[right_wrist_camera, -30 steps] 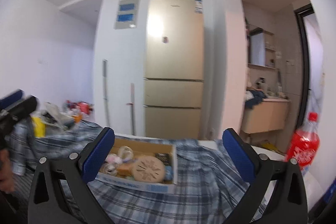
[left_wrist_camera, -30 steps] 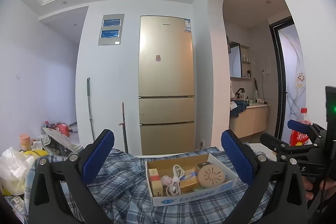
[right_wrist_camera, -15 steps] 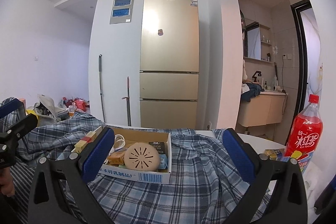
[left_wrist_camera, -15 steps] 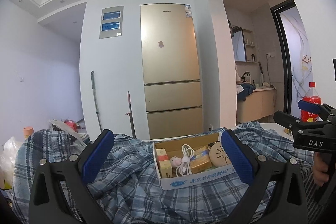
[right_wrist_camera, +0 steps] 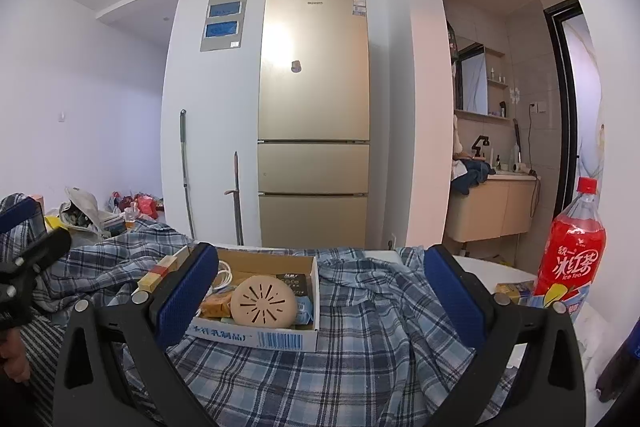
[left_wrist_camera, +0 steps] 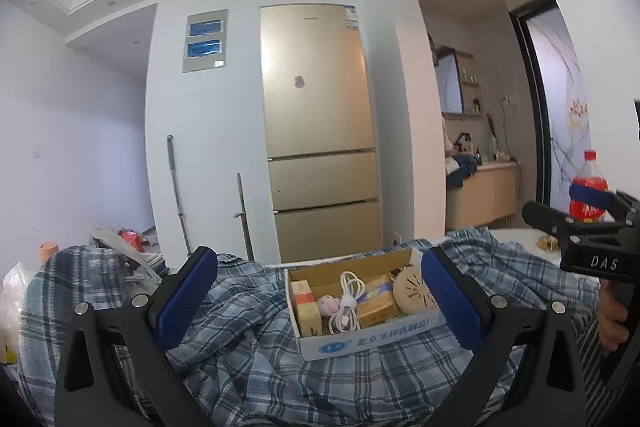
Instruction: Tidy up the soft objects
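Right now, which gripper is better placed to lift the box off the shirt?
Probably the left gripper: its open jaws already frame the box. The right gripper mostly frames shirt, with the box behind its left finger.

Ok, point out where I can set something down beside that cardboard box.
The open stretch is rumpled plaid cloth between the cardboard box and the red bottle. More plaid lies left of the box, though bunched. The box itself is crowded: cable, round beige disc, small cartons. Both claws hang open, holding nothing.
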`<state>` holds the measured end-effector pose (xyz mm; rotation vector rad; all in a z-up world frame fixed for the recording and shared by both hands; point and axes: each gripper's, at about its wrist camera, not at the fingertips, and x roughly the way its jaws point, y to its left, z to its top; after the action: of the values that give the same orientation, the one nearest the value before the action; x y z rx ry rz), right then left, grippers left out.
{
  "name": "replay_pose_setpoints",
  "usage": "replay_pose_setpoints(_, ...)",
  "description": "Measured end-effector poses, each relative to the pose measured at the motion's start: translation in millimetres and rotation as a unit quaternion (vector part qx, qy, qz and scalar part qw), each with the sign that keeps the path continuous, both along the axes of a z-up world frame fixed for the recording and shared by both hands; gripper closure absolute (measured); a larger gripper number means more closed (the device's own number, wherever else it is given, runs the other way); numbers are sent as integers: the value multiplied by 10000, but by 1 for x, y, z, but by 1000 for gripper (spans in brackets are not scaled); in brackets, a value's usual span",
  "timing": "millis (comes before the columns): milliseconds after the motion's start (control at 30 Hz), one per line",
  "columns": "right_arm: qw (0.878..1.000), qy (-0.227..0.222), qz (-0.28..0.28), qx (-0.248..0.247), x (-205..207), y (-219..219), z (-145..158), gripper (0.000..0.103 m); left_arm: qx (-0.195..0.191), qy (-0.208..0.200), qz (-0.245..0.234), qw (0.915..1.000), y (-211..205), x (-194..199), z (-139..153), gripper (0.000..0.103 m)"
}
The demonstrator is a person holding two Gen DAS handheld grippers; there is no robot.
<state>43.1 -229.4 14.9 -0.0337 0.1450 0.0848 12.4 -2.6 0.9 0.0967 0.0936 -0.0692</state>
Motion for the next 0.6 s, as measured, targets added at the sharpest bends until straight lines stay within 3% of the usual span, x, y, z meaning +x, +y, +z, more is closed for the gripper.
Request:
replay_pose_setpoints(167, 10000, 37, 18, -81, 2, 3, -1, 0, -57, -183, -31, 9998, 1, -8, 1, 0)
replay_pose_setpoints(600, 9999, 93, 22, -70, 4, 3, -3, 0, -180, -85, -45, 9998, 7, -4, 2, 0)
